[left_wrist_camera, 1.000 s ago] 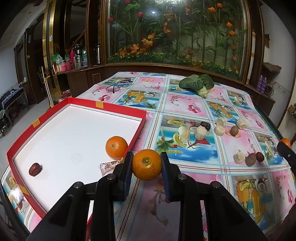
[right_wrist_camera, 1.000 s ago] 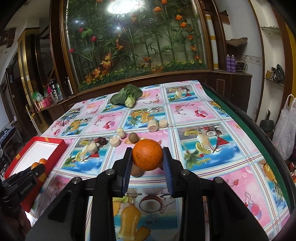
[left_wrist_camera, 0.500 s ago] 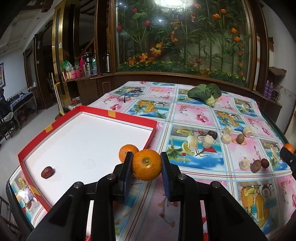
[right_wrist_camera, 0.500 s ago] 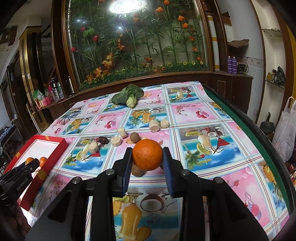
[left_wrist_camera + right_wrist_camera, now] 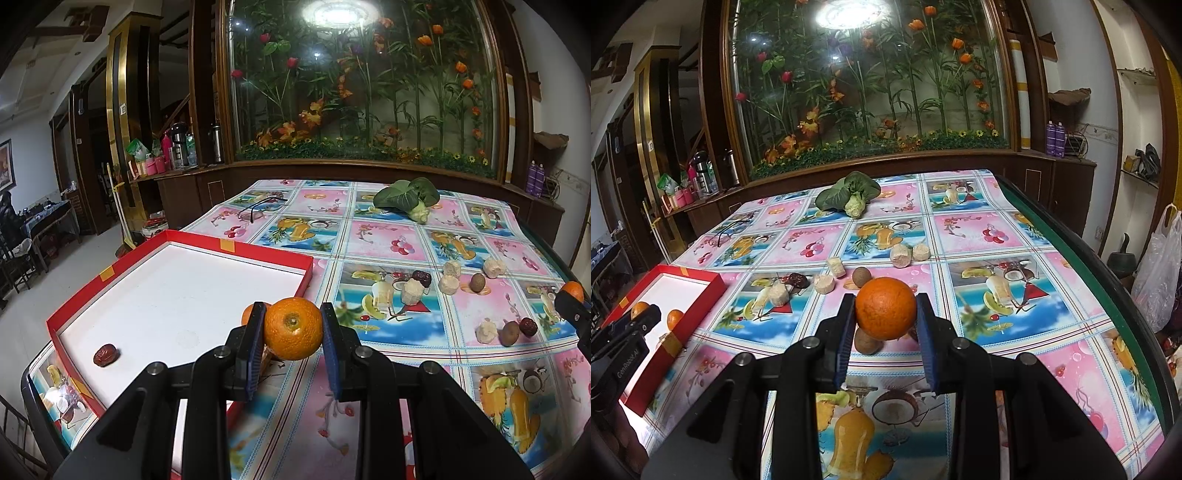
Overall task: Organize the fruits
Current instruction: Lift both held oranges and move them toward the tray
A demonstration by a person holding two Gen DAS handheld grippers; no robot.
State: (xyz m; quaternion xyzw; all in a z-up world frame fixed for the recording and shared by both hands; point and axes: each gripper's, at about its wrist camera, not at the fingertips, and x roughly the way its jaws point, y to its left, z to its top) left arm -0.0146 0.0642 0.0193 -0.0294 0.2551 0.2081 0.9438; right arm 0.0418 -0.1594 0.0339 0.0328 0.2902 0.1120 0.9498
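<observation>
The left gripper [image 5: 293,329] holds an orange [image 5: 293,329] beside the red tray [image 5: 280,257]; the right gripper [image 5: 885,314] holds another orange [image 5: 885,314] (above the desk [image 5: 1052,354]).

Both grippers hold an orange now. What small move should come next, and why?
Probably the left gripper should carry its orange over the red tray, beside the orange already there. It sits nearer the tray than the right gripper.

glass-fronted flower display [image 5: 364,92] in dark wood, lit from above, beside a gold-trimmed pillar [image 5: 127,122]
</observation>
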